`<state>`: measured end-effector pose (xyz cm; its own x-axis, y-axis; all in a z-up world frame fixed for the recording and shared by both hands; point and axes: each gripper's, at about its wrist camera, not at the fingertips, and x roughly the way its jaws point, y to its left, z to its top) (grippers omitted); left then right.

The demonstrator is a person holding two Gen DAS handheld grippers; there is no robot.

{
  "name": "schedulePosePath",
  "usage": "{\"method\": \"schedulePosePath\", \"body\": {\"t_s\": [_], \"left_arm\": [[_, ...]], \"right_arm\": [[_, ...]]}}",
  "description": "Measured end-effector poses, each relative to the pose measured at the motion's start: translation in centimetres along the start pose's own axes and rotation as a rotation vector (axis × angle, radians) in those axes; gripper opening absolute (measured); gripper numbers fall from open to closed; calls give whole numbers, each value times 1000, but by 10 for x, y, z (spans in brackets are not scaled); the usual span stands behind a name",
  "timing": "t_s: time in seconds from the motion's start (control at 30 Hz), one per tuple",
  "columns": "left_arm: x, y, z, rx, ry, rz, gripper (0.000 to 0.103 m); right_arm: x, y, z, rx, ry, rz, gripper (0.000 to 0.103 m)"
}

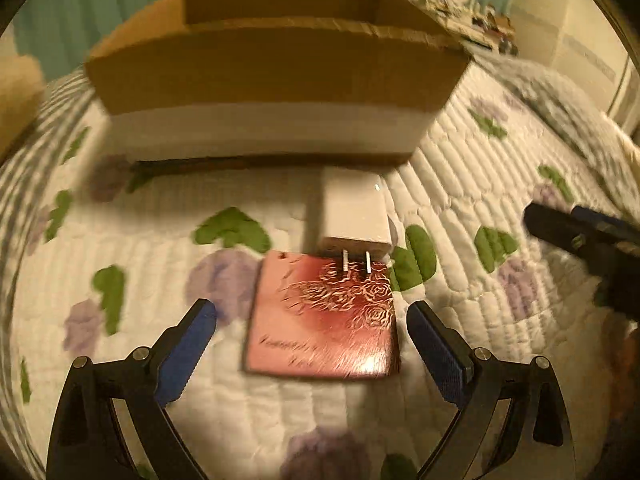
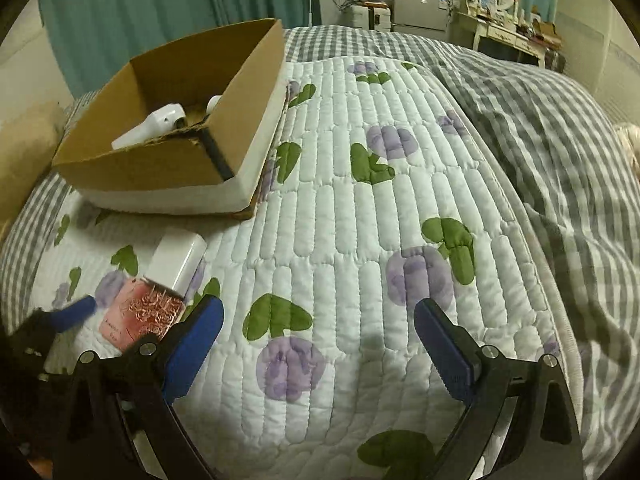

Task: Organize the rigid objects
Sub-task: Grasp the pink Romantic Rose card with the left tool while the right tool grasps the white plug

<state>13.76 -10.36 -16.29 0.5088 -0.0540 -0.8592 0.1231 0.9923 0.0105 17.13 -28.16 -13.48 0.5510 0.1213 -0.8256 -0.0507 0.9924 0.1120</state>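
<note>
Between the wide-spread, empty fingers of the left gripper point(image 1: 311, 334) lies a pink card point(image 1: 326, 320); its lettering is too blurred to read. Just beyond, a white charger point(image 1: 354, 216) rests its 2 prongs on the card's far edge. Farther ahead stands a cardboard box point(image 1: 276, 68), contents hidden here. Right gripper point(image 2: 319, 338), equally open and empty, hangs over the quilted bed point(image 2: 360, 208); from there, white items in the box are partly cut off.

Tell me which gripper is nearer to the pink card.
Left. The left gripper is open with its fingers on either side of the pink card on the quilt. The right gripper is open off to the card's right, over bare quilt.
</note>
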Motion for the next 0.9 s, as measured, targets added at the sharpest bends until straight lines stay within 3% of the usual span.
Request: {"method": "schedulePosePath", "body": {"t_s": [0.1,0.17,0.33,0.53,0.77,0.9], "left_arm": [[11,-8,0,42,12,28,93],[5,-6,0,38,-5,14,72],[-6,3,-4,28,-17,-11,72],[-33,40,-3,-16,-90,61,72],[-36,100,0,-103,-89,116,72],[-35,114,1,-127,-95,125,72]], "right_arm": [[-1,0,1,8,-9,2,97],[0,1,0,6,-11,-1,97],[2,5,0,-6,-15,-11,97],[-3,27,-3,-71,-51,-22,97],[-1,66,-6,-125,-54,17,97],[13,89,-2,-142,-32,35,97]]}}
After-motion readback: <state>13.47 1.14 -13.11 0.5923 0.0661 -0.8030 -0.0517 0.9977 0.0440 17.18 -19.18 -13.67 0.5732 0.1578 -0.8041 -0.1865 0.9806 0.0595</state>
